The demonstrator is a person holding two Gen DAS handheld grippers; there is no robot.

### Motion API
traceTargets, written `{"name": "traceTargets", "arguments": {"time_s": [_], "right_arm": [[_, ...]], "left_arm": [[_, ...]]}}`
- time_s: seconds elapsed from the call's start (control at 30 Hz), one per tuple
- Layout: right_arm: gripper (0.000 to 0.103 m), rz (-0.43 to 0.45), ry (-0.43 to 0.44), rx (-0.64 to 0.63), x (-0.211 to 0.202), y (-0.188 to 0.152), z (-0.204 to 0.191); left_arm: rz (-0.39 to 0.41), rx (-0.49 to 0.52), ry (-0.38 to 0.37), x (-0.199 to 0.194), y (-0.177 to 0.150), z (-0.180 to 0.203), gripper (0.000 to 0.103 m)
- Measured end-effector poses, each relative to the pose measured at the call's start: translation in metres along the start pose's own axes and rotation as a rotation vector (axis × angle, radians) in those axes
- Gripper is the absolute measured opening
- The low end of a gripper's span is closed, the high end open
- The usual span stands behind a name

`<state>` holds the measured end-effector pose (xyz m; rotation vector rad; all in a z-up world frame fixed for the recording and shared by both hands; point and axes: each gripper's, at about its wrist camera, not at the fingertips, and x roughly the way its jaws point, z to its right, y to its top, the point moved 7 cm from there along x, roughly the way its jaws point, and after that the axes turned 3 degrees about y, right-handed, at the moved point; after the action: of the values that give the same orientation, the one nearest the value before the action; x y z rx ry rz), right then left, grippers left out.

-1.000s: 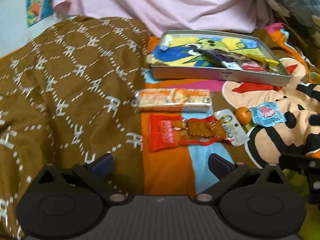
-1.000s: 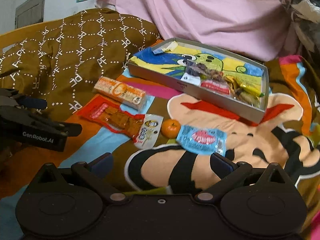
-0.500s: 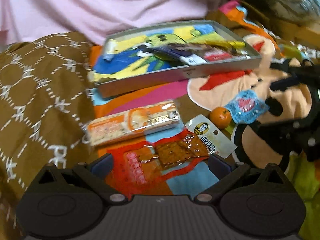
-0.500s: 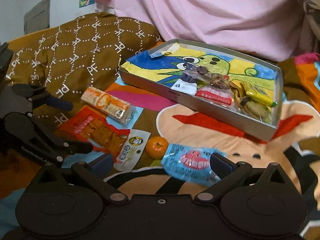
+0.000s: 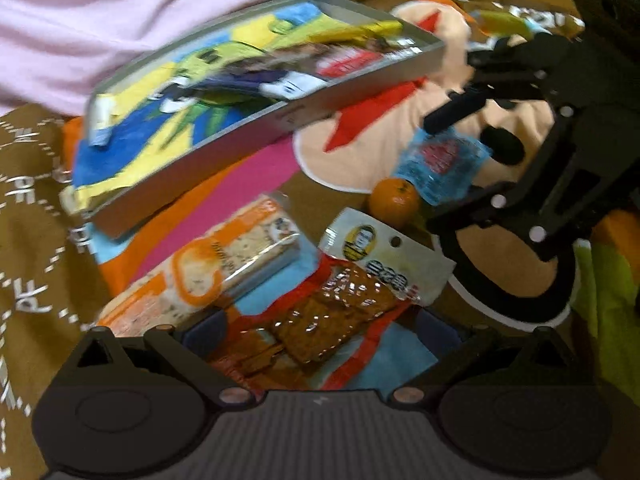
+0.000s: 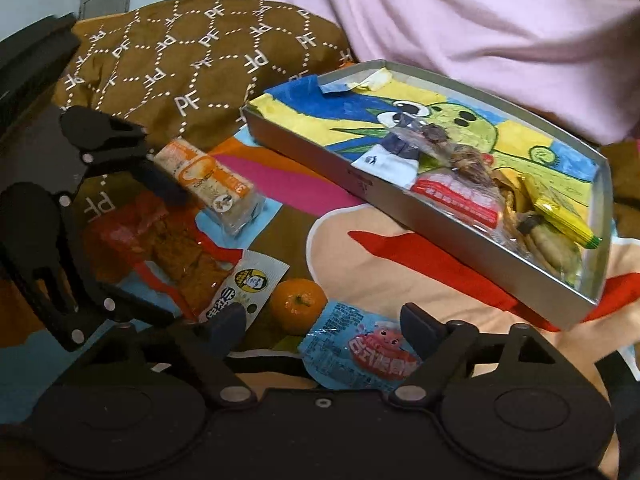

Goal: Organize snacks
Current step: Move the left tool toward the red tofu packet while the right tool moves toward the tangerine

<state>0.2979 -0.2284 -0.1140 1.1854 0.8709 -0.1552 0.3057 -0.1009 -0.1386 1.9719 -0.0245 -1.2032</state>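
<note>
Patterned bedding (image 6: 400, 248) spreads under everything, cartoon print to the right and brown quilt (image 6: 172, 60) heaped at the left, and on it sits the grey tray (image 6: 360, 184), its far end already holding several packets. Loose snacks lie in a row in front of the tray: the orange bar (image 6: 208, 180), the red packet (image 5: 312, 320), a white sachet (image 6: 244, 288) overlapping the red packet's end, a mandarin (image 6: 298, 304) touching the blue pouch (image 6: 360, 348). Both tools are angled down at the bed now. The left gripper (image 5: 320, 326) straddles the red packet, jaws wide, pads either side and not yet pressing. The right gripper (image 6: 324, 320) is over the blue pouch and has just been closing, jaws narrowed but apart, the pouch's near end between them with no pinch that I can see. Here's the danger, as I read it: that left fingertip (image 5: 208, 328) is right up against the orange bar's end, so a squeeze could catch the bar as well, or drag the white sachet along. On the right, the left fingertip (image 6: 228, 320) comes down by the sachet and mandarin, so a nudge could roll the fruit away. Soft bedding gives under a push too, so the flat foil may slip out rather than lift. And the two tools work close together, so clashing is possible.
</note>
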Motion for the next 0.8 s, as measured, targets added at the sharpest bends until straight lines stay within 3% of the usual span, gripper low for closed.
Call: {"name": "traceTargets", "arguments": {"time_s": [0.17, 0.43, 0.8], "right_arm": [[0.077, -0.002, 0.031, -0.016, 0.006, 0.002, -0.002], [0.066, 0.002, 0.039, -0.006, 0.020, 0.003, -0.002], [0.039, -0.014, 0.088, -0.035, 0.020, 0.003, -0.010]], "left_arm": [[-0.025, 0.038, -0.069, 0.011, 0.003, -0.002, 0.103], [-0.051, 0.050, -0.120, 0.019, 0.003, -0.007, 0.102], [-0.128, -0.153, -0.222, 0.003, -0.014, -0.011, 0.091]]}}
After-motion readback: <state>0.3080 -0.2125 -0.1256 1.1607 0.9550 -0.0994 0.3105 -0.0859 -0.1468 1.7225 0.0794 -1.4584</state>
